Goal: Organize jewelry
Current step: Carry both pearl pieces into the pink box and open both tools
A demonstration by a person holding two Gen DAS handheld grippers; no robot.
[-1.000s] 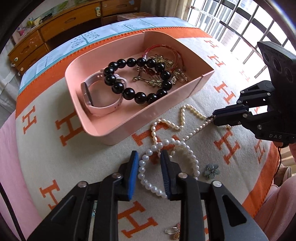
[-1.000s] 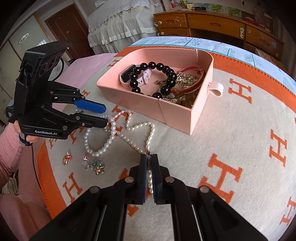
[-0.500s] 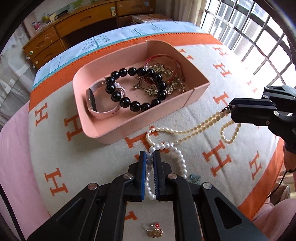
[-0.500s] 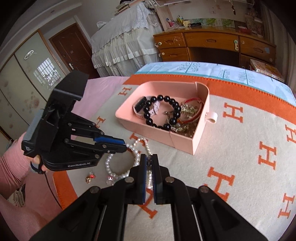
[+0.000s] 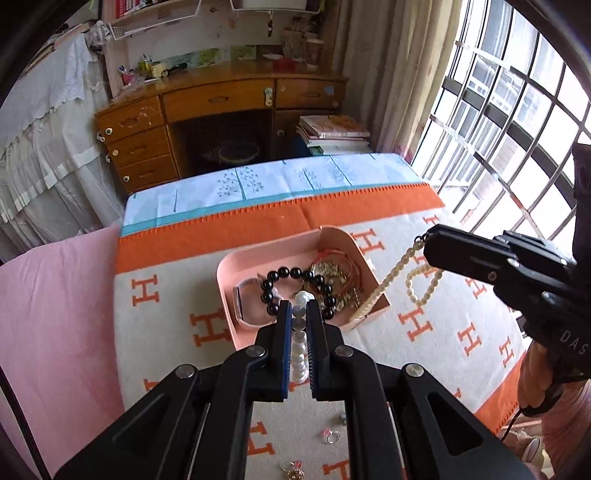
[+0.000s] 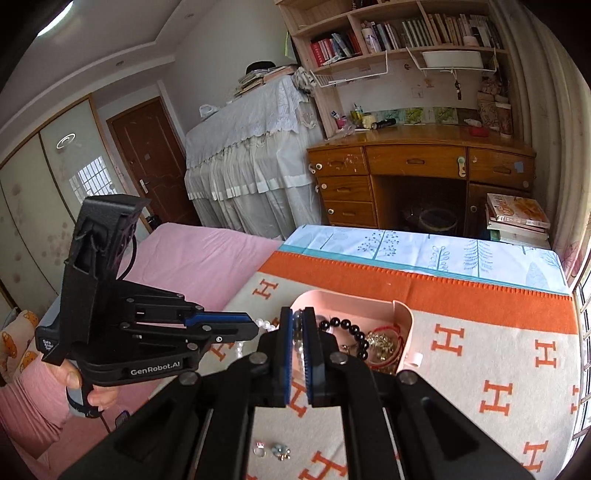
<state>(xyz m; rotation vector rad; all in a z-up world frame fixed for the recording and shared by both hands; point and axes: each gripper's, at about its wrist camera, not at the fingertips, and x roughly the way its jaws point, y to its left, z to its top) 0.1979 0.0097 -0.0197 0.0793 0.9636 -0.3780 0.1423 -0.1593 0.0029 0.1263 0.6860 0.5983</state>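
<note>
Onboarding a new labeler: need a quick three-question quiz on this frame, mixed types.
1. True or false: both grippers grip the white pearl necklace.
2. What lies in the pink plastic tray? A) black bead bracelet B) spoon C) keys
3. Fill in: small rings lie on the orange-and-cream ___.

Key: 1 true, left gripper and right gripper; 2 A; 3 blanket.

wooden desk (image 6: pixel 417 162), bookshelf (image 6: pixel 388 33), barred window (image 5: pixel 517 122)
</note>
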